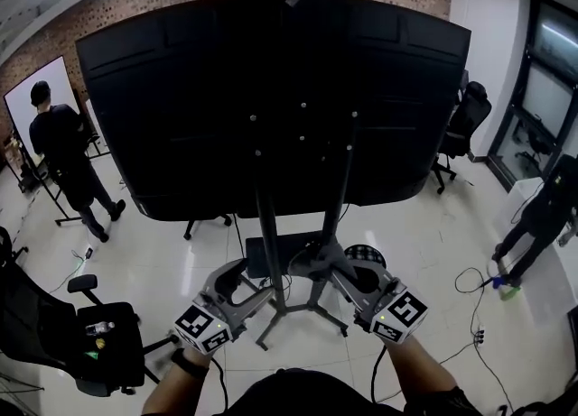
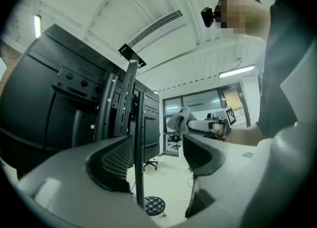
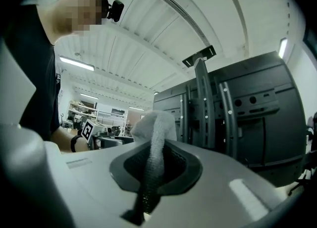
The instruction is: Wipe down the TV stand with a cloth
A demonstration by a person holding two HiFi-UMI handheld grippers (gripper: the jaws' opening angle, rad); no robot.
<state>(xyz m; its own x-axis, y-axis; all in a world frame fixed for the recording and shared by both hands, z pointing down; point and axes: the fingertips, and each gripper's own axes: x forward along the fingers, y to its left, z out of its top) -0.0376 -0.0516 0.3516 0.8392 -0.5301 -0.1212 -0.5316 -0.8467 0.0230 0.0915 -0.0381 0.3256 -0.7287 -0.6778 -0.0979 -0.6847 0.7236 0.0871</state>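
The right gripper [image 3: 154,168] is clenching a pale cloth [image 3: 154,123], holding it near the TV stand [image 1: 268,225], on the stand's right side in the head view. The left gripper [image 2: 158,160] is standing released at the stand's left, with 1 upright pole [image 2: 139,165] of the stand running between its wide-open jaws.
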